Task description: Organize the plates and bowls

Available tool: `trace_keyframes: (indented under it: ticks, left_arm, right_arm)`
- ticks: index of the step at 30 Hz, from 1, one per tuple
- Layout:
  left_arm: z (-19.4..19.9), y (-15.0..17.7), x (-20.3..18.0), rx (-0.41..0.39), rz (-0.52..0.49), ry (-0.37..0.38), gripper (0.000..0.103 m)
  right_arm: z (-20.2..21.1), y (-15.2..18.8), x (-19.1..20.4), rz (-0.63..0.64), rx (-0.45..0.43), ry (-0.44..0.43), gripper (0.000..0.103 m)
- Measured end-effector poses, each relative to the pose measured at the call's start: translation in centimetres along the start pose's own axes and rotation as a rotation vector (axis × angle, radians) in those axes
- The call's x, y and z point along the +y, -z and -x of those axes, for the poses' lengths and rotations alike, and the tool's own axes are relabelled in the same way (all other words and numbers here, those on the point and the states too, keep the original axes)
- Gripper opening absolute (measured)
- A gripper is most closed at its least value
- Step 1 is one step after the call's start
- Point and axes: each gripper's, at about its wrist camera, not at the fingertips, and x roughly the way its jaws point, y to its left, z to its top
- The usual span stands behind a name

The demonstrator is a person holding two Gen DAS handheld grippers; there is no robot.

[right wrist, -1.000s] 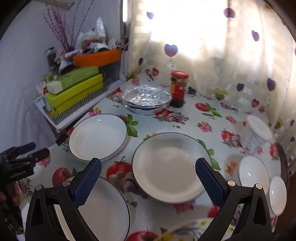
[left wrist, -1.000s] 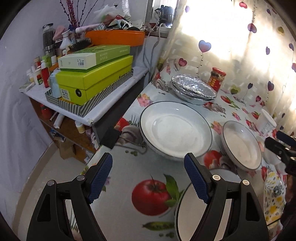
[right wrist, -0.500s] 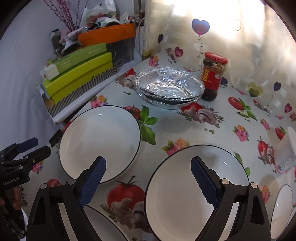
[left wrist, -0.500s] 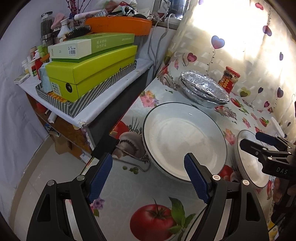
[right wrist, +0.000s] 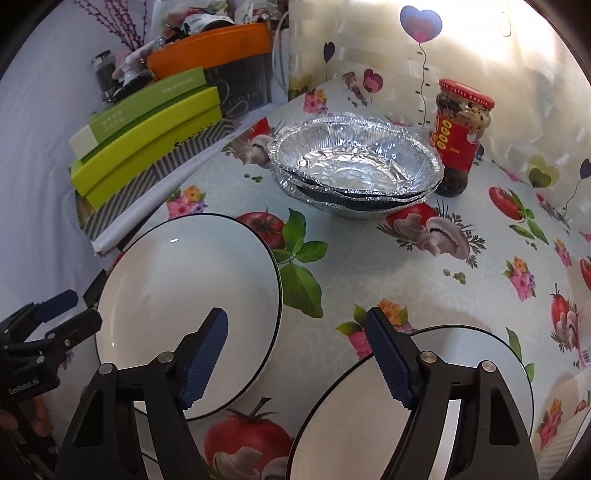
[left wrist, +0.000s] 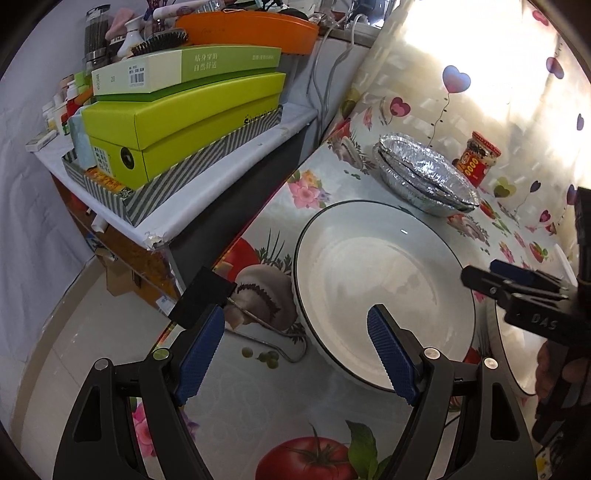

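A white plate with a dark rim lies near the table's left edge; it also shows in the right wrist view. My left gripper is open and empty, its right finger over the plate's near rim and its left finger over the tablecloth. My right gripper is open and empty, low over the gap between that plate and a second white plate. The second plate's edge shows in the left wrist view. Stacked foil bowls sit at the back.
A red-lidded jar stands beside the foil bowls. A shelf with green boxes and an orange tray adjoins the table's left edge. A black clip grips the tablecloth edge. The floor lies below left.
Both grippers have moved forward and down toward the left plate. The plates and foil bowls look larger and nearer. Both stay open.
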Motion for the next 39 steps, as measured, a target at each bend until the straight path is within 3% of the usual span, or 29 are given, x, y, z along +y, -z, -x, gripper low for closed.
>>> trace_keyframes:
  ticks: [8,11,15,18,24,29,39]
  left_arm:
    - [-0.7,-0.2,-0.2,0.011,0.005,0.007,0.073]
    - [-1.0,-0.2,-0.3,0.020,0.001,0.017,0.059]
    - [-1.5,-0.2,-0.2,0.030,0.009,0.014,0.054]
    - [-1.8,-0.1,-0.1,0.038,0.015,0.012,0.044]
    - [-2.7,0.1,0.1,0.058,0.038,0.017,0.032]
    - [-2.8,0.1,-0.6,0.048,0.018,0.022,0.020]
    - [-2.8,0.0,-0.8,0.050,0.016,0.002,0.020]
  right_arm:
    - [-1.6,0.0,0.7,0.031,0.018,-0.007,0.059]
    - [-2.0,0.0,0.8,0.034,0.023,-0.004,0.055]
    - [-2.5,0.0,0.6,0.026,0.034,-0.002,0.047]
    - [-2.7,0.1,0.4,0.020,0.040,-0.006,0.037]
    - [-2.8,0.1,0.5,0.014,0.034,-0.015,0.033]
    - [-2.8,0.0,1.3,0.045,0.038,-0.035,0.018]
    - [-2.9,0.0,1.6,0.050,0.041,-0.024,0.016]
